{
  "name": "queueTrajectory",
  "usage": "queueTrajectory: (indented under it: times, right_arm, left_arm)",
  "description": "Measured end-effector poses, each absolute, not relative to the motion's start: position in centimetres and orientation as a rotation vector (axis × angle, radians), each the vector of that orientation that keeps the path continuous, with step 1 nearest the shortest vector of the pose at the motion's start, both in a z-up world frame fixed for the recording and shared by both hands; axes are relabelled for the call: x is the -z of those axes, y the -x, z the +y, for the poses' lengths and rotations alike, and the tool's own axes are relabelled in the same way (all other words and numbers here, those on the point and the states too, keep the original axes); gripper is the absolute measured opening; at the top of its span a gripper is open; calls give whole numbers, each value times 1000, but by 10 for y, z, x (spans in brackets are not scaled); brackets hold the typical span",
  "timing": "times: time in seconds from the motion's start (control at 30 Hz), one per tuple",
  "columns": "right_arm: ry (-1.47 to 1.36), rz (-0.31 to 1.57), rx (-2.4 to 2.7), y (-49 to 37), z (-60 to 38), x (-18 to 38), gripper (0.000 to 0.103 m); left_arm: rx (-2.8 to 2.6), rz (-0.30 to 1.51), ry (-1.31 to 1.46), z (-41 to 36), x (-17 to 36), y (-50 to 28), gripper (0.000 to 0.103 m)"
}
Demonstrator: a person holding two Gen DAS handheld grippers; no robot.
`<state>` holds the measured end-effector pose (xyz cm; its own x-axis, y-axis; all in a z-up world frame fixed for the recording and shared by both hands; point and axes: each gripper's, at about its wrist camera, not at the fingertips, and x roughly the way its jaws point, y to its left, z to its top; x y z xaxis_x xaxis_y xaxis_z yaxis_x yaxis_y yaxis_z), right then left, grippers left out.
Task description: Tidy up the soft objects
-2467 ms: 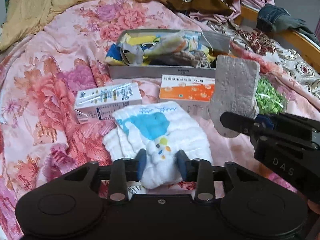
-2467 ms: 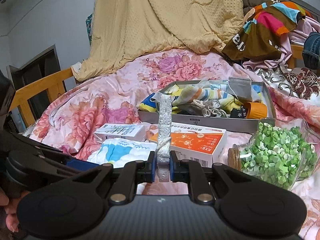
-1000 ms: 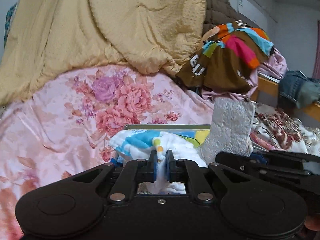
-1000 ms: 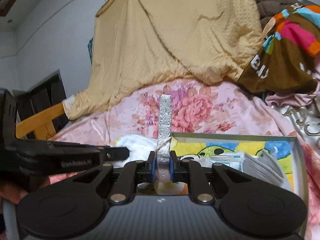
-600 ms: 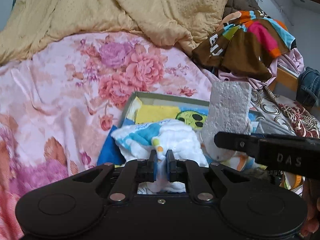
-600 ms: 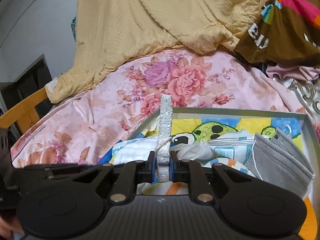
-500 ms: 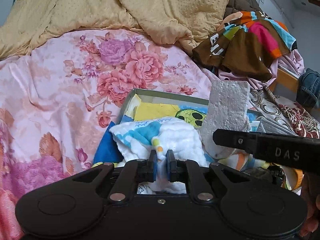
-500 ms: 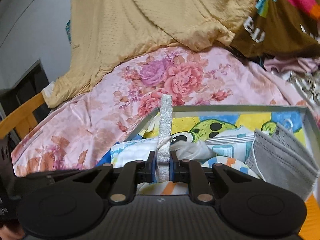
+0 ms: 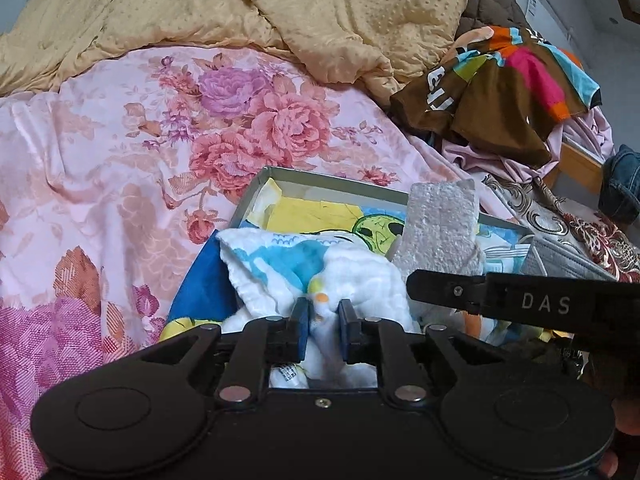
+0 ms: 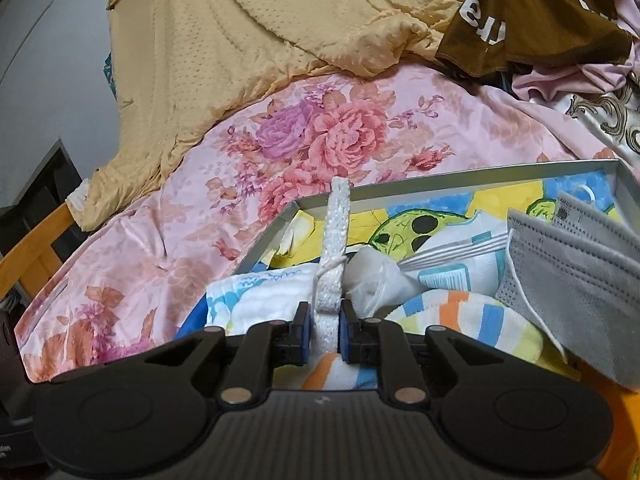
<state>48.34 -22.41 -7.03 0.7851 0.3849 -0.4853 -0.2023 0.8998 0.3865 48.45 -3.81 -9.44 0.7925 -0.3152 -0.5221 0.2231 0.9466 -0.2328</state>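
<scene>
— What's hard to see?

— My grippers cover the tray's (image 10: 460, 174) near edge; the jeans (image 9: 622, 184) are cut off at the frame.

— And your grips?

— My left gripper (image 9: 323, 326) is opening, the white cloth (image 9: 280, 264) between its pads, over the tray's left end. My right gripper (image 10: 323, 330) is opening too, around the foam pad (image 10: 334, 256), upright there.

— Any writing?

— "DAS" on the right gripper; the brown shirt's (image 9: 492, 108) letters are unreadable.
</scene>
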Motion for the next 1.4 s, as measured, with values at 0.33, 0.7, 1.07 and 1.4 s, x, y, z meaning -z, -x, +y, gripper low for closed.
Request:
queueTrajectory:
  times: [0.33,0.7,1.07,1.4]
  right_arm:
    - [-307,596,-317,-483,-224,68,21]
    - [-256,587,-304,-473,-225,59,41]
    - [-256,544,-288,-449,-243,34,67]
    - [-264,502,-272,-416,-264,5,82]
  left_arm:
    - [289,580,175,-36,97,-484,24]
    - [317,574,208,-33,99,-480,39]
    - [281,523,238,-28,94,-469,74]
    - [180,482,297,-21,77,-442,97]
